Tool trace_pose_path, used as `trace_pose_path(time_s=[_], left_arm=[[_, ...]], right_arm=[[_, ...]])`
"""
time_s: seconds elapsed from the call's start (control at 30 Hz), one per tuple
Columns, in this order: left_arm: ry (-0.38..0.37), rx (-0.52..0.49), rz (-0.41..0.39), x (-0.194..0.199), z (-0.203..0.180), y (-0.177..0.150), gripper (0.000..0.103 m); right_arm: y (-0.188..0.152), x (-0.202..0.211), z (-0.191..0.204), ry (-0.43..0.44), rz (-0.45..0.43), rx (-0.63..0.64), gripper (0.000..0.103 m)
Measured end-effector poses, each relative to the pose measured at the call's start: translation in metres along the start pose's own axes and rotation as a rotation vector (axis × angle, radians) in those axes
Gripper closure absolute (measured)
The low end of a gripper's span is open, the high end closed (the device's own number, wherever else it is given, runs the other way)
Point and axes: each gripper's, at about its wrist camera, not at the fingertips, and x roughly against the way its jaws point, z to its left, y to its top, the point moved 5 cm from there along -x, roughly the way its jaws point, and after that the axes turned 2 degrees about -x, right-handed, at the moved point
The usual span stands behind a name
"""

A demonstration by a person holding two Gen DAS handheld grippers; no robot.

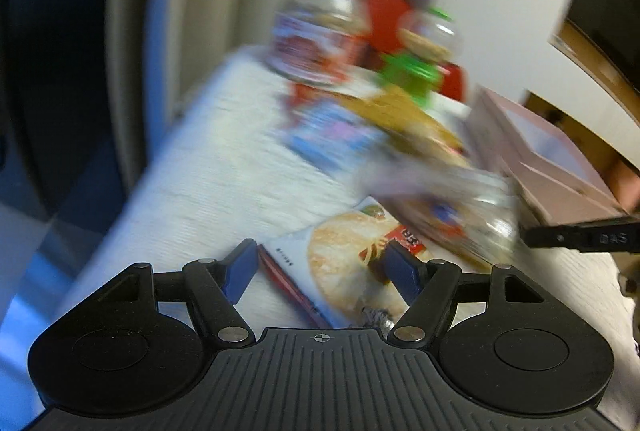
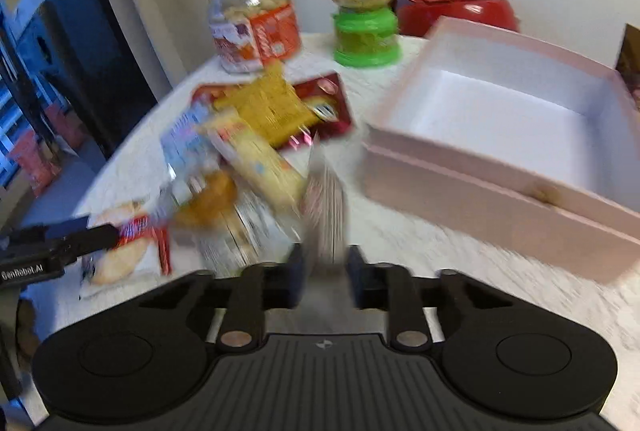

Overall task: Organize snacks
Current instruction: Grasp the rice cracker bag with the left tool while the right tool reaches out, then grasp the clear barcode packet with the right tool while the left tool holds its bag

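We see the right gripper (image 2: 323,273) clamped on a silvery snack packet (image 2: 326,207), held edge-on just above the bench (image 2: 460,271), with the empty pink box (image 2: 500,183) at two o'clock from it. The left gripper (image 1: 322,269) hangs with its jaws apart over a rice cracker packet (image 1: 344,267). The heap of snack packets (image 2: 256,127) lies at eleven o'clock, before a glass jar (image 2: 254,19) and a green dispenser (image 2: 364,7).

surface: white table (image 2: 420,239); on it: snack packets (image 2: 256,135); pink box (image 2: 496,199); jar (image 2: 252,19); green dispenser (image 2: 364,31)
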Motion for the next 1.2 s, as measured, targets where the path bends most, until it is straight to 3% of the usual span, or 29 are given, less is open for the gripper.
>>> trace_pose_path(time_s=[0.07,0.23,0.3,0.37,0.43,0.47,0.57,0.7,0.8,0.9,1.07,1.1,1.17,1.2], left_arm=[[-0.027,-0.055,0.014,0.003,-0.024,-0.008,0.022],[-0.147,-0.137,0.063,0.014,-0.061,-0.023,0.025],[-0.12,-0.175,0.037,0.024,-0.065,-0.023,0.026],[-0.05,-0.234,-0.011,0.036,-0.065,-0.018,0.026],[-0.017,-0.281,-0.043,0.042,-0.07,-0.012,0.027],[-0.026,-0.292,-0.04,0.043,-0.072,-0.01,0.027],[-0.07,-0.351,-0.014,0.038,-0.092,-0.008,0.026],[-0.071,-0.477,0.025,0.013,-0.125,-0.018,0.026],[0.004,-0.543,0.056,-0.006,-0.127,-0.025,0.025],[0.082,-0.488,0.054,-0.013,-0.106,-0.021,0.024],[0.046,-0.365,0.067,-0.023,-0.082,-0.01,0.021],[0.044,-0.353,0.063,-0.025,-0.078,-0.009,0.021],[0.022,-0.324,0.061,-0.027,-0.074,-0.007,0.022],[0.009,-0.317,0.062,-0.026,-0.074,-0.007,0.022]], right_arm=[[-0.012,0.012,-0.018,-0.043,0.004,-0.004,0.087],[-0.036,0.029,-0.059,-0.159,-0.015,-0.044,0.086],[-0.046,0.034,-0.07,-0.186,-0.032,-0.052,0.081],[-0.053,0.039,-0.075,-0.181,-0.054,-0.05,0.067],[-0.058,0.04,-0.075,-0.19,-0.069,-0.04,0.02],[-0.06,0.039,-0.075,-0.202,-0.083,-0.038,0.018],[-0.065,0.035,-0.071,-0.224,-0.1,-0.028,0.016],[-0.065,0.036,-0.066,-0.222,-0.1,-0.022,0.016],[-0.067,0.041,-0.064,-0.214,-0.109,0.007,0.016],[-0.062,0.048,-0.058,-0.199,-0.138,0.038,0.016],[-0.025,0.041,-0.031,-0.153,-0.183,0.083,0.018],[-0.017,0.034,-0.024,-0.139,-0.184,0.084,0.023],[-0.002,0.016,-0.012,-0.112,-0.163,0.082,0.044],[0.003,0.007,-0.007,-0.097,-0.13,0.086,0.065]])
